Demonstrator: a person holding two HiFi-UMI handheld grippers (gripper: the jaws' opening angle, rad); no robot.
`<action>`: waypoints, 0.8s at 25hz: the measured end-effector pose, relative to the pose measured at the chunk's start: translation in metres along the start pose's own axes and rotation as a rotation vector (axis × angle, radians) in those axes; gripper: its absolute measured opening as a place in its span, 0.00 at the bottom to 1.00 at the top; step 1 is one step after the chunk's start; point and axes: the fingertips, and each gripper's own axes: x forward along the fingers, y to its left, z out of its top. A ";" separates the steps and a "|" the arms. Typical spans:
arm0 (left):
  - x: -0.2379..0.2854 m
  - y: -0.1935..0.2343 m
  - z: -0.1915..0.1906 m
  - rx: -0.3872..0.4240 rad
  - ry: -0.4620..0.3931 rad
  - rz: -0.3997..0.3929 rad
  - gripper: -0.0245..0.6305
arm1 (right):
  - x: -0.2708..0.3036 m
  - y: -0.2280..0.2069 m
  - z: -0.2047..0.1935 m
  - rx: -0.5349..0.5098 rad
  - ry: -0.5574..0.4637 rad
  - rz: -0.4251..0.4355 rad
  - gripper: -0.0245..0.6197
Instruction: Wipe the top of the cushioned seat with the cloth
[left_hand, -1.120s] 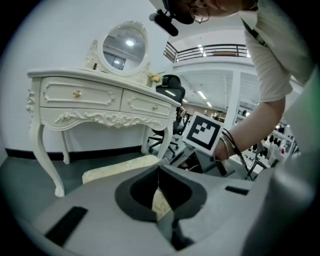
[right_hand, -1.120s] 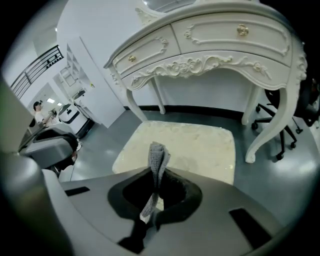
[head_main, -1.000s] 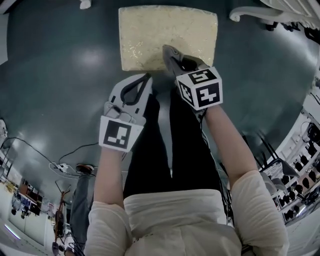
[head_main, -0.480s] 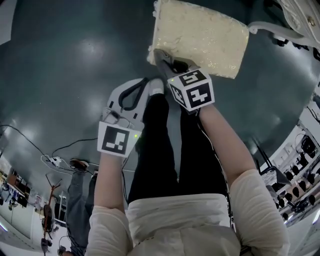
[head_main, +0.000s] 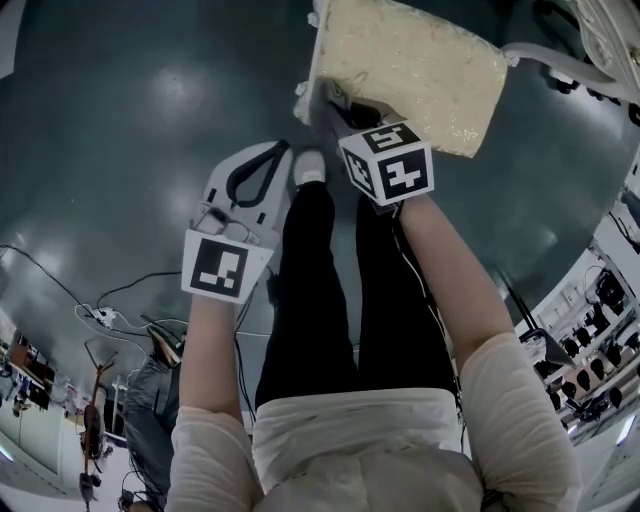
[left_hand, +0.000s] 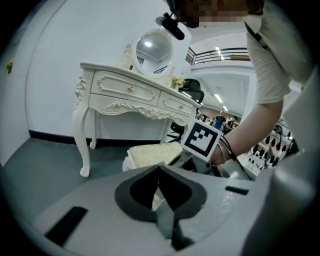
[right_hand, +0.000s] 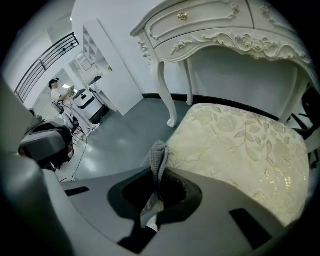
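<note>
Cloth's moved over to the seat corner
Your left gripper (left_hand: 160, 172) stays off the seat, jaws together on nothing. Your right gripper (right_hand: 156, 172) pinches the cloth (right_hand: 157, 152), now at the cushioned seat (right_hand: 240, 145)'s near-left corner. Head view crops the seat's far edge.

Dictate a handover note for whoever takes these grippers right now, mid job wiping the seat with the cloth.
Left gripper: jaws shut, empty, held over the floor.
Right gripper: jaws shut on the grey cloth, at the cushioned seat, near left corner.
Done: cloth in grip and at the seat.
Left: wipe across the top; how much is already wiped can't be told.
</note>
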 end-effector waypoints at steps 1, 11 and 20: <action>0.002 -0.001 0.000 -0.004 -0.006 -0.004 0.04 | 0.000 -0.003 -0.002 0.007 0.005 0.000 0.08; 0.029 -0.038 0.000 0.021 0.017 -0.051 0.04 | -0.023 -0.041 -0.025 0.060 -0.008 -0.005 0.08; 0.069 -0.078 0.014 0.056 0.030 -0.100 0.04 | -0.051 -0.085 -0.050 0.091 -0.021 -0.016 0.08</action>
